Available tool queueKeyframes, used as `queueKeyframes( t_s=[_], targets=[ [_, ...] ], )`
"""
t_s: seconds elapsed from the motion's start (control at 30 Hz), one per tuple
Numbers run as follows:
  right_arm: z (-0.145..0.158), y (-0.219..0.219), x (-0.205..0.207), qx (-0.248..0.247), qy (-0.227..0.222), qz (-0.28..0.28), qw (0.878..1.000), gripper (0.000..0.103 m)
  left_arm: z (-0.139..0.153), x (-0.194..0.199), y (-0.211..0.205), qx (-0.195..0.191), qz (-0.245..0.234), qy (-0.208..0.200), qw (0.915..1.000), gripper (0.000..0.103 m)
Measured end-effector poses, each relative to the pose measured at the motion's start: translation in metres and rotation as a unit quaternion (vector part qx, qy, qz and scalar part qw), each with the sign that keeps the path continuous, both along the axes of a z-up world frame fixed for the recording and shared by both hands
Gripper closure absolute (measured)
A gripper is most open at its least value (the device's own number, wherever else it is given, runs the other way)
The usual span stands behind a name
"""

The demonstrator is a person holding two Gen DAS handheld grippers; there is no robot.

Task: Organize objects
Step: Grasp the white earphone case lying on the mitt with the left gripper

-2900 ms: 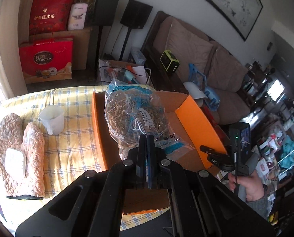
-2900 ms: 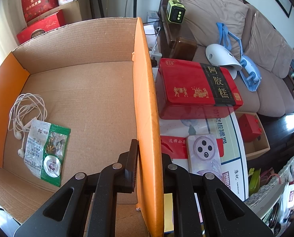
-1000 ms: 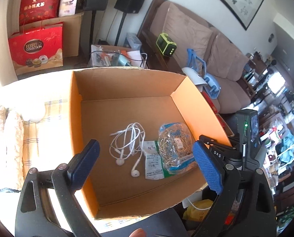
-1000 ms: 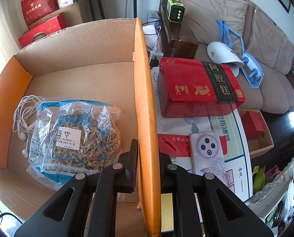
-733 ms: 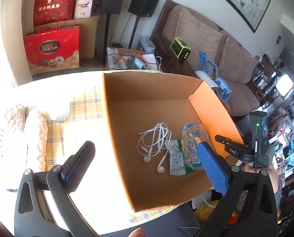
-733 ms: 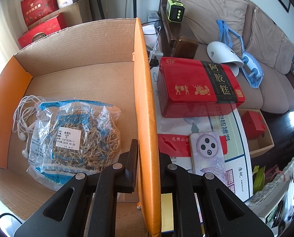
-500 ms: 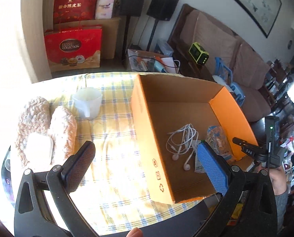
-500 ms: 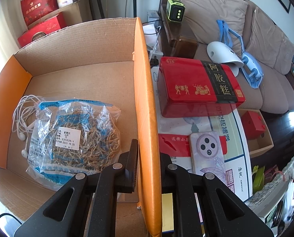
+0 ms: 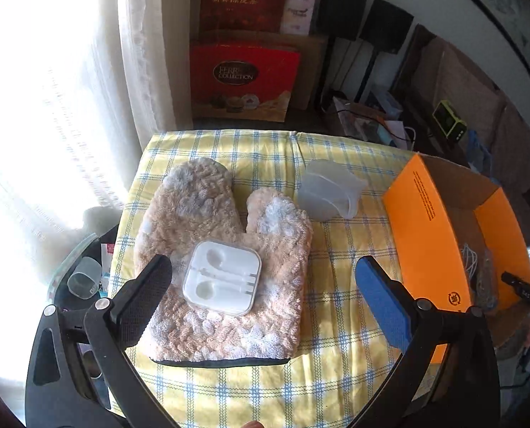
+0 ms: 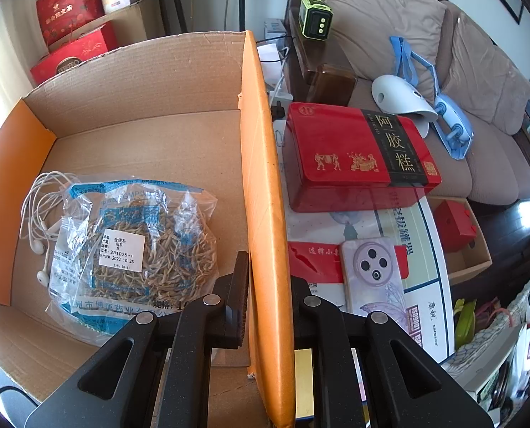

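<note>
My left gripper [image 9: 265, 285] is open and empty above a white plastic earphone case [image 9: 222, 283] that lies on a fluffy beige oven mitt [image 9: 225, 260] on the checked tablecloth [image 9: 336, 321]. A translucent plastic cup [image 9: 330, 189] lies beside the mitt. My right gripper [image 10: 266, 285] is shut on the orange side wall [image 10: 265, 185] of the cardboard box [image 9: 443, 235]. Inside the box lie a clear bag of dried herbs [image 10: 136, 246] and white earphones [image 10: 40, 214].
A red tin [image 10: 357, 153] and a phone [image 10: 373, 274] lie right of the box. A red gift bag [image 9: 243, 78] and speakers stand beyond the table's far edge. A curtained window is at the left. A small cup [image 9: 83, 278] sits below the table's left edge.
My left gripper let go of the herb bag into the box, opened, and swung left from over the box to over the mitt and earphone case. The right gripper has not moved.
</note>
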State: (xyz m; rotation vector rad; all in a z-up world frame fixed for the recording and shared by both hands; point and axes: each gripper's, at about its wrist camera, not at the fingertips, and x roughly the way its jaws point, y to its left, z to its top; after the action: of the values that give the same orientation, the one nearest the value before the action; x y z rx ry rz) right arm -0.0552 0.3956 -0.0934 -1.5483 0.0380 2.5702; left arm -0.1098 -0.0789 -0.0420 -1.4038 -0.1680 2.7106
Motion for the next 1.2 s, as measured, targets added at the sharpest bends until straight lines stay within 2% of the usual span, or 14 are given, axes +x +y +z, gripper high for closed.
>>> queueKeyframes(
  t_s=[0.23, 0.5, 0.67, 0.8, 0.87, 0.9, 0.93, 1.2],
  targets=[
    [-0.001, -0.001, 0.000, 0.004, -0.004, 0.001, 1.000, 0.089, -0.027, -0.013, -0.016, -0.011, 0.006, -0.023, 0.9997, 0.000],
    [-0.001, -0.001, -0.001, 0.004, -0.005, 0.000, 1.000, 0.089, -0.055, -0.024, -0.026, 0.042, -0.005, -0.045, 0.9981, 0.002],
    [-0.001, -0.001, -0.001, 0.004, -0.006, 0.000, 1.000, 0.089, -0.066, -0.026, -0.017, 0.012, -0.024, -0.054, 0.9982, 0.003],
    [-0.001, -0.001, -0.001, 0.004, -0.006, -0.001, 1.000, 0.089, -0.076, -0.024, -0.012, -0.015, -0.031, -0.058, 0.9977, 0.014],
    [-0.001, -0.001, -0.001, 0.004, -0.006, -0.001, 1.000, 0.089, -0.077, -0.023, -0.012, -0.016, -0.029, -0.057, 0.9978, 0.025],
    [-0.001, -0.001, -0.001, 0.004, -0.006, -0.001, 1.000, 0.089, -0.076, -0.022, -0.012, -0.019, -0.029, -0.056, 0.9978, 0.036],
    [-0.001, -0.001, -0.001, 0.004, -0.006, -0.001, 1.000, 0.089, -0.076, -0.022, -0.011, -0.024, -0.027, -0.055, 0.9978, 0.040],
    [-0.002, -0.001, -0.001, 0.005, -0.005, -0.001, 1.000, 0.089, -0.061, -0.017, -0.012, -0.005, -0.021, -0.045, 0.9987, 0.041]
  ],
)
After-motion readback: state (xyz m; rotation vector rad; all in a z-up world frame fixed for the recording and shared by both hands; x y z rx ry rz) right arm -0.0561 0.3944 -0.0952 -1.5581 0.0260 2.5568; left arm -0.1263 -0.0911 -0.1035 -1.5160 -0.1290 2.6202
